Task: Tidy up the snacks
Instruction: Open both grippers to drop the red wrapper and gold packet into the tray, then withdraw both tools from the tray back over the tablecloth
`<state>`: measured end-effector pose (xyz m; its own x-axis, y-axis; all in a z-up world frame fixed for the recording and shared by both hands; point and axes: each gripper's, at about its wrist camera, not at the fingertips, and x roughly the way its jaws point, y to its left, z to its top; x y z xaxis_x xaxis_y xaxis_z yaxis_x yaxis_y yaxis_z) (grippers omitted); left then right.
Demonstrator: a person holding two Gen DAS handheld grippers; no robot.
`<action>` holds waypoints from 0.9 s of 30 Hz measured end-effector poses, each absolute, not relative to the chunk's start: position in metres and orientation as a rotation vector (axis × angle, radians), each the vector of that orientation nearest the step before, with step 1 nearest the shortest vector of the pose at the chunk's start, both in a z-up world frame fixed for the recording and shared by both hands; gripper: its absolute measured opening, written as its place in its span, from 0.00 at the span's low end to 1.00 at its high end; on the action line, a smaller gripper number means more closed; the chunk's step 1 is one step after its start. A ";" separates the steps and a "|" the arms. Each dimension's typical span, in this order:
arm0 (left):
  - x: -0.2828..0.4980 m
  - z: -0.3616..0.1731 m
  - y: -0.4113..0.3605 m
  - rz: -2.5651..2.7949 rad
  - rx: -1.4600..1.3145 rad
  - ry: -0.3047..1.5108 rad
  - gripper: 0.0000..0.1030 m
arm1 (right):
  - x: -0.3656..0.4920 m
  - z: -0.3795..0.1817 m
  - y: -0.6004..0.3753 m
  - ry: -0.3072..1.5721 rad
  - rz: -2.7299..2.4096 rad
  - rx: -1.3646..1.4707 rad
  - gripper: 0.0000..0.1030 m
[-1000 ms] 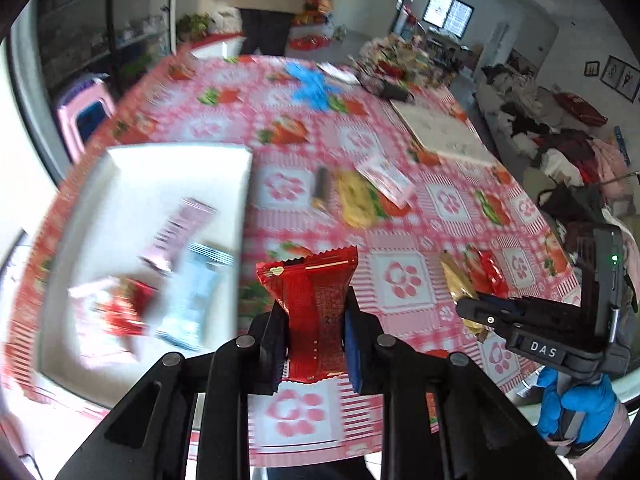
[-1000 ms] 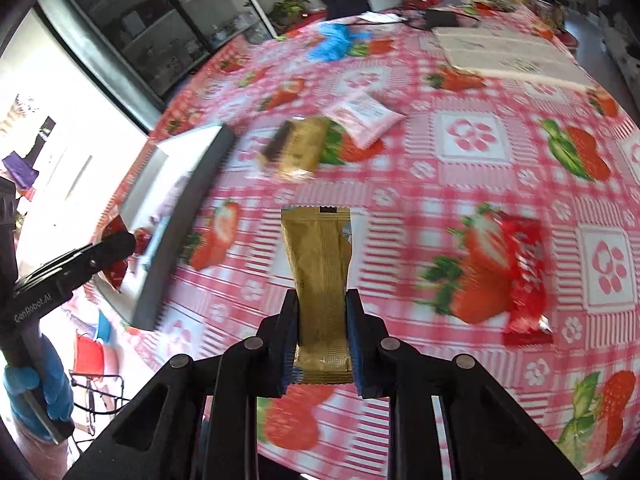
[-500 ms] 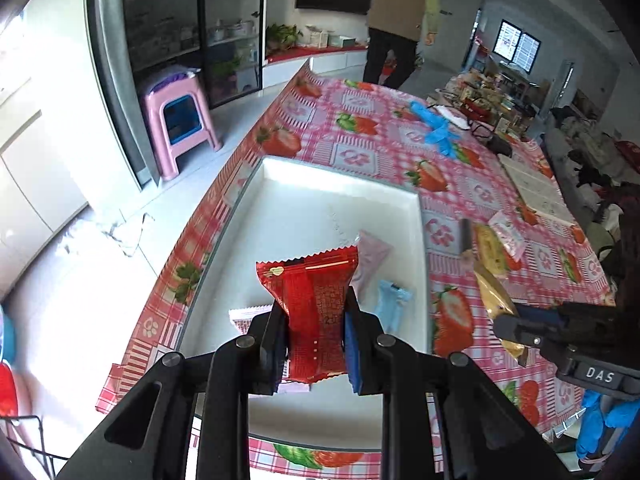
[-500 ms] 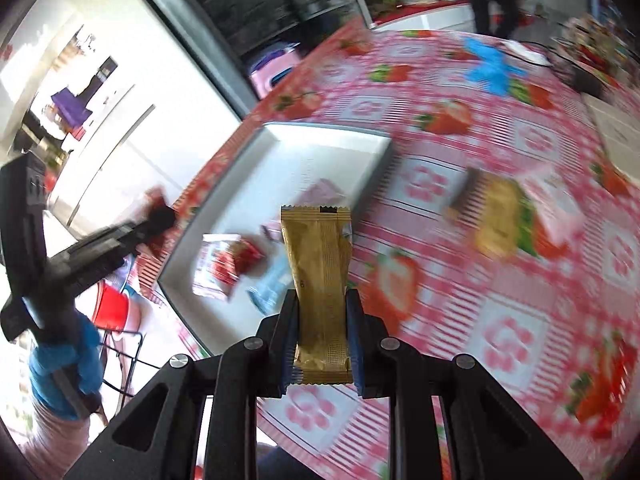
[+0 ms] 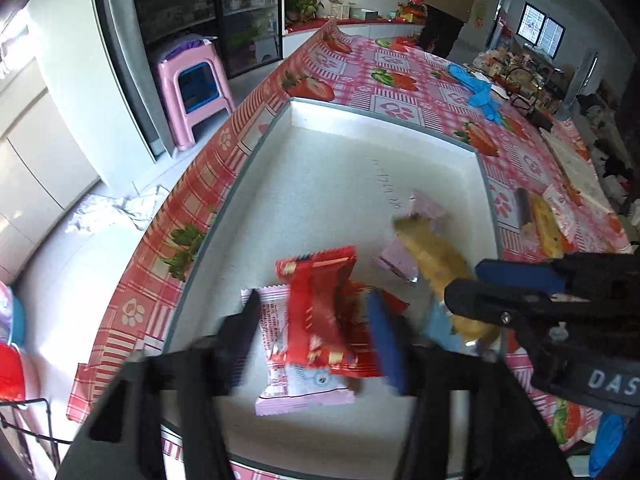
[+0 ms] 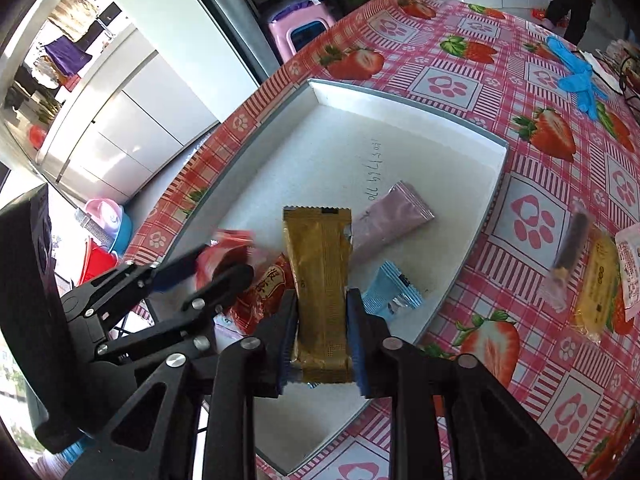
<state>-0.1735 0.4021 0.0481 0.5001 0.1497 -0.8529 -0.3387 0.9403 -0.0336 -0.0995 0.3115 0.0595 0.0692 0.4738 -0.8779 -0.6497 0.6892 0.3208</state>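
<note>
Nearest us, the left tool [image 5: 316, 332] has just been opening: its jaws stand wide apart, with the red snack packet [image 5: 320, 312] loose between them, touching neither pad, over the white tray [image 5: 340, 120]. Our right tool [image 6: 322, 320] has also just been parting its jaws; the gold snack bar [image 6: 320, 280] stands upright between the blue pads, and we cannot tell whether they still press it. Below both, in the tray, lie a white-and-pink packet [image 5: 296, 384], another red packet [image 6: 264, 296] and a light blue wrapper [image 6: 390, 294]; a pink bar [image 6: 390, 220] lies further in. Beyond the tray's right wall, on the strawberry-print worktop [image 6: 532, 220], rest a dark bar [image 6: 572, 248], a yellow packet [image 6: 598, 292] and a white sachet [image 6: 630, 264]. Blue gloves [image 6: 576, 76] lie far back.
</note>
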 end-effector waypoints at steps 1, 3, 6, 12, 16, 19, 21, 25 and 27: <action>-0.175 0.049 0.401 0.316 -0.186 0.995 0.76 | -0.098 0.060 0.311 1.233 0.840 -0.180 0.66; -0.178 0.051 0.399 0.315 -0.160 0.985 0.78 | -0.096 0.063 0.306 1.200 0.801 -0.206 0.86; -0.177 0.052 0.396 0.305 -0.160 0.992 0.79 | -0.092 0.065 0.297 1.193 0.777 -0.226 0.86; -0.171 0.057 0.383 0.290 -0.151 1.003 0.79 | -0.083 0.059 0.263 1.209 0.714 -0.219 1.00; -0.164 0.065 0.368 0.251 -0.153 1.034 0.80 | -0.077 0.056 0.225 1.219 0.669 -0.196 1.00; -0.156 0.077 0.350 0.193 -0.168 1.044 0.80 | -0.072 0.060 0.189 1.204 0.616 -0.183 1.00; -0.148 0.088 0.334 0.143 -0.165 1.040 0.80 | -0.069 0.065 0.160 1.183 0.574 -0.171 1.00; -0.120 0.104 0.289 0.052 -0.128 1.034 0.84 | -0.060 0.072 0.086 1.167 0.455 -0.098 1.00; -0.099 0.100 0.263 0.007 -0.118 1.054 0.85 | -0.058 0.071 0.048 1.170 0.399 -0.057 1.00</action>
<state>-0.0987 0.2627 0.1001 0.4948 -0.0507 -0.8675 -0.0628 0.9936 -0.0939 -0.0577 0.0479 0.0708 0.3285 0.2754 -0.9034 -0.3340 0.9286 0.1616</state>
